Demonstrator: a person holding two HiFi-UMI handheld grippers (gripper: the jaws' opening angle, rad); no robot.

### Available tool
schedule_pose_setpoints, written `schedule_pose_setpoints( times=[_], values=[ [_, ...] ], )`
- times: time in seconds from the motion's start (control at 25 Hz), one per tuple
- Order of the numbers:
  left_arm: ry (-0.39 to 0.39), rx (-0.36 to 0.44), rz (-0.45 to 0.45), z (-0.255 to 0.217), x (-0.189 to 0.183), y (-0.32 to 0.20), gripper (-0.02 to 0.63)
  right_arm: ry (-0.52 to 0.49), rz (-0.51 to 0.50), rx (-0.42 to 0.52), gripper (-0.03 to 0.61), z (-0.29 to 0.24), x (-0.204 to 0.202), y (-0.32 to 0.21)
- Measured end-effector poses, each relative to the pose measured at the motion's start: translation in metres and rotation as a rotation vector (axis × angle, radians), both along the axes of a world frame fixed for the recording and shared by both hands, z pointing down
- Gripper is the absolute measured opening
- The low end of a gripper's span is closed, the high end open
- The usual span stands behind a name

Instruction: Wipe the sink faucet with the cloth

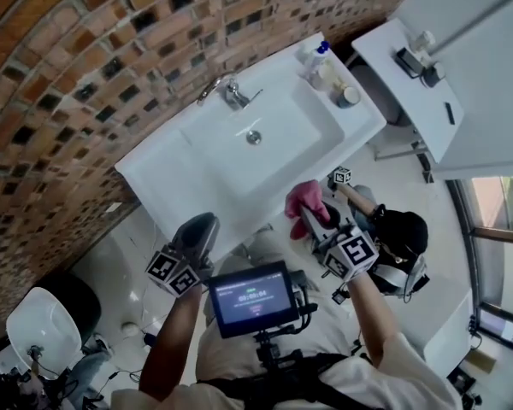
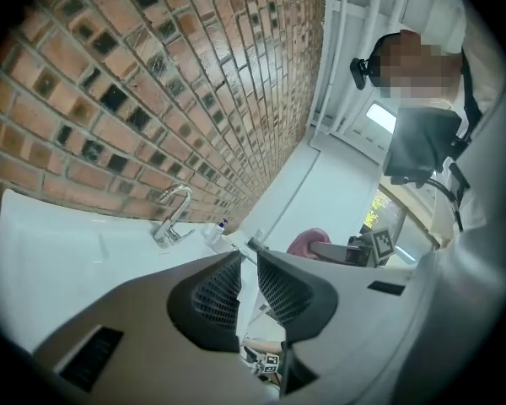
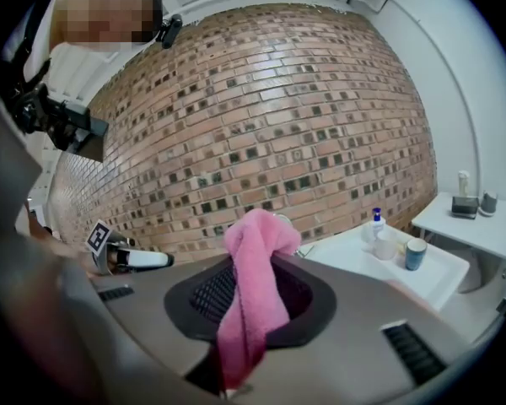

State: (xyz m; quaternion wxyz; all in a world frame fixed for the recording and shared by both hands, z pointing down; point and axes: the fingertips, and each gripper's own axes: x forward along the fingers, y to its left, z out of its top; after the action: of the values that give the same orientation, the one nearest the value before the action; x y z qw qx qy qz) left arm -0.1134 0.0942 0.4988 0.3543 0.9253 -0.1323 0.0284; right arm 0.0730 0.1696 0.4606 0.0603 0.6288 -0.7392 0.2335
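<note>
A chrome faucet [image 1: 231,92] stands at the back of the white sink [image 1: 197,169], against the brick wall. My right gripper [image 1: 312,219] hovers off the sink's front edge, shut on a pink cloth [image 1: 305,200]. In the right gripper view the pink cloth [image 3: 251,287] hangs out from between the jaws and hides most of the faucet. My left gripper [image 1: 197,233] is also off the front edge, to the left, its jaws close together with nothing between them. From the left gripper view the faucet [image 2: 174,213] is far ahead, left of the jaws.
A soap bottle [image 1: 316,58] and cups [image 1: 348,96] stand on the sink's right end. A white shelf unit [image 1: 410,84] is further right. Another person in a black cap [image 1: 402,236] crouches close to my right gripper. A white fixture [image 1: 43,323] sits at lower left.
</note>
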Motion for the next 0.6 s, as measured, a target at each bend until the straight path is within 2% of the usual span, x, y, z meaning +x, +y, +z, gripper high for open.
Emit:
schedule_pose_setpoints(
  times=[0.24,0.6],
  values=[
    [-0.073,0.008,-0.048,0.001,0.021,-0.019,0.052,-0.052,-0.024,-0.021,0.084,0.037,0.023,-0.059],
    [-0.191,0.013,-0.118,0.005,0.049,-0.055,0.052,-0.011,-0.111,-0.130,0.086,0.140,0.060,-0.164]
  ],
)
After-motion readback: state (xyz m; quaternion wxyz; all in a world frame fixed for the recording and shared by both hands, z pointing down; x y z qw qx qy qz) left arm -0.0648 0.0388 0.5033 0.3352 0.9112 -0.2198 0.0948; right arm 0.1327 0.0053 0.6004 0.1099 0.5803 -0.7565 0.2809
